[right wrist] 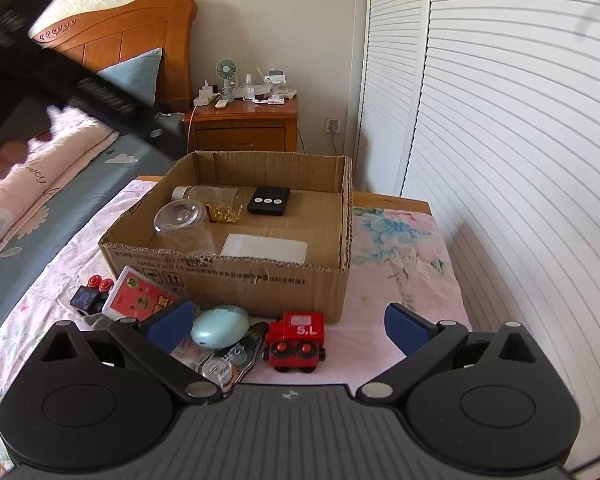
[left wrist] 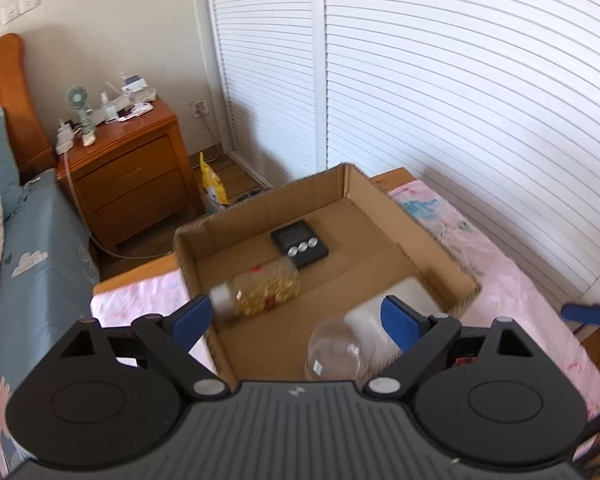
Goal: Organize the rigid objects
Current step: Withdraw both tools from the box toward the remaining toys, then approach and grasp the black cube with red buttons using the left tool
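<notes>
An open cardboard box (left wrist: 260, 202) lies on a pink floral cloth. Inside it are a clear bottle of golden pieces (left wrist: 266, 294) on its side, an upturned clear glass (left wrist: 334, 354), a white flat case (left wrist: 410, 294) and a black timer (left wrist: 300, 243). My left gripper (left wrist: 296, 320) hovers open over the box's near part, with nothing between its fingers. My right gripper (right wrist: 288, 326) stands open in front of the box (right wrist: 260, 280). A red toy train (right wrist: 298, 340) and a mint oval case (right wrist: 220, 326) lie on the cloth between its fingers, untouched.
Left of the train lie a red card pack (right wrist: 140, 296), a black toy with red knobs (right wrist: 90, 294) and flat badges (right wrist: 224, 364). A bed (right wrist: 40, 208) runs along the left, a wooden nightstand (right wrist: 244, 120) stands behind, and white louvred doors (right wrist: 500, 120) close the right.
</notes>
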`<state>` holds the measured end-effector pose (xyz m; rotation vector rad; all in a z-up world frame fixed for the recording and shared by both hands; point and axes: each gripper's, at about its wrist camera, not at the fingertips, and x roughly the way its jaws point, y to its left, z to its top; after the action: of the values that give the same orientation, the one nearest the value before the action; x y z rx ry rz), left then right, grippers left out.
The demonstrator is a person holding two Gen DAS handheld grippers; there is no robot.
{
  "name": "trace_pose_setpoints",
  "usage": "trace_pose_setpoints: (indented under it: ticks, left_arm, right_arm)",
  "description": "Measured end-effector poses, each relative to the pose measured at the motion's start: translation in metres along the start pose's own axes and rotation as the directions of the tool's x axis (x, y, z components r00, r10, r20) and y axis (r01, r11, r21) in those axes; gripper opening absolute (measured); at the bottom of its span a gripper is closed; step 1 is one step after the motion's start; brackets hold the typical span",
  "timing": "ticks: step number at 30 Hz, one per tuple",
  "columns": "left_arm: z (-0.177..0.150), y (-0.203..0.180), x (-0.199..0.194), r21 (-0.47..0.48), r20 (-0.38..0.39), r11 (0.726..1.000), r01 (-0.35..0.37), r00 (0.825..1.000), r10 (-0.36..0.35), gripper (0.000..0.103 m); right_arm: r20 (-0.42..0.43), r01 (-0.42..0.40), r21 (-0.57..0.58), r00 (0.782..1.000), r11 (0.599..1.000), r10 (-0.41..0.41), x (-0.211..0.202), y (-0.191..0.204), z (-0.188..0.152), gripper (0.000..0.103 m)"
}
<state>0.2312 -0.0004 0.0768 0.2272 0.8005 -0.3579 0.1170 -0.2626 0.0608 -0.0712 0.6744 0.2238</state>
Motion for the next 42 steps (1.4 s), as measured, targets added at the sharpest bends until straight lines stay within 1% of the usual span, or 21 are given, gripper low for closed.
trace_pose_setpoints:
  ticks: [4, 10, 14, 17, 21, 24, 27, 29, 34, 36, 37, 40, 42]
  left_arm:
    - [-0.032, 0.006, -0.009, -0.030, 0.002, 0.999, -0.026, 1.000, 0.026, 0.091]
    - [-0.082, 0.014, -0.009, -0.094, -0.019, 0.993, -0.073, 0.997, 0.072, 0.091]
    - [-0.110, 0.019, -0.005, -0.119, -0.031, 0.984, -0.132, 0.991, 0.129, 0.091]
    - [-0.125, 0.024, 0.001, -0.173, -0.059, 0.972, -0.157, 0.987, 0.149, 0.091]
    - [-0.144, 0.028, 0.011, -0.216, -0.105, 0.961, -0.170, 0.983, 0.150, 0.091]
    - [-0.153, 0.033, 0.013, -0.261, -0.088, 0.952, -0.163, 0.986, 0.145, 0.091]
    - [-0.158, 0.035, 0.015, -0.291, -0.090, 0.943, -0.161, 0.986, 0.140, 0.091]
    - [-0.161, 0.034, 0.018, -0.298, -0.089, 0.940, -0.164, 0.986, 0.144, 0.091]
    - [-0.165, 0.036, 0.026, -0.305, -0.081, 0.941, -0.143, 0.989, 0.124, 0.091]
    - [-0.164, 0.038, 0.029, -0.307, -0.073, 0.943, -0.132, 0.991, 0.115, 0.094]
    - [-0.164, 0.040, 0.031, -0.314, -0.070, 0.941, -0.128, 0.991, 0.112, 0.099]
    - [-0.165, 0.043, 0.038, -0.327, -0.072, 0.936, -0.128, 0.991, 0.110, 0.100]
    - [-0.166, 0.045, 0.041, -0.344, -0.065, 0.932, -0.114, 0.993, 0.098, 0.102]
  right_arm:
    - [-0.010, 0.001, 0.005, 1.000, 1.000, -0.001, -0.003, 0.002, -0.007, 0.103]
    - [-0.015, 0.004, 0.002, 1.000, 1.000, -0.004, -0.004, 0.006, -0.014, 0.103]
    - [-0.015, 0.009, -0.007, 1.000, 1.000, -0.009, -0.002, 0.008, -0.020, 0.103]
    - [-0.037, -0.004, 0.008, 0.999, 1.000, 0.005, 0.004, 0.006, -0.025, 0.103]
    - [-0.058, 0.006, -0.016, 0.998, 1.000, -0.007, 0.011, 0.008, -0.030, 0.103]
    - [-0.075, 0.007, -0.028, 0.997, 1.000, -0.009, 0.018, 0.009, -0.036, 0.103]
    - [-0.107, 0.004, -0.021, 0.994, 1.000, -0.006, 0.028, 0.008, -0.043, 0.103]
    - [-0.124, 0.007, -0.018, 0.992, 1.000, -0.009, 0.033, 0.008, -0.046, 0.103]
    - [-0.148, -0.001, -0.015, 0.989, 1.000, -0.001, 0.044, 0.009, -0.049, 0.103]
    - [-0.151, -0.007, -0.020, 0.988, 1.000, 0.004, 0.048, 0.010, -0.049, 0.103]
    - [-0.153, -0.009, -0.022, 0.988, 1.000, 0.006, 0.049, 0.011, -0.049, 0.103]
    - [-0.166, -0.008, -0.034, 0.986, 0.999, 0.003, 0.056, 0.014, -0.050, 0.103]
    - [-0.181, -0.010, -0.039, 0.984, 0.999, 0.003, 0.061, 0.016, -0.051, 0.103]
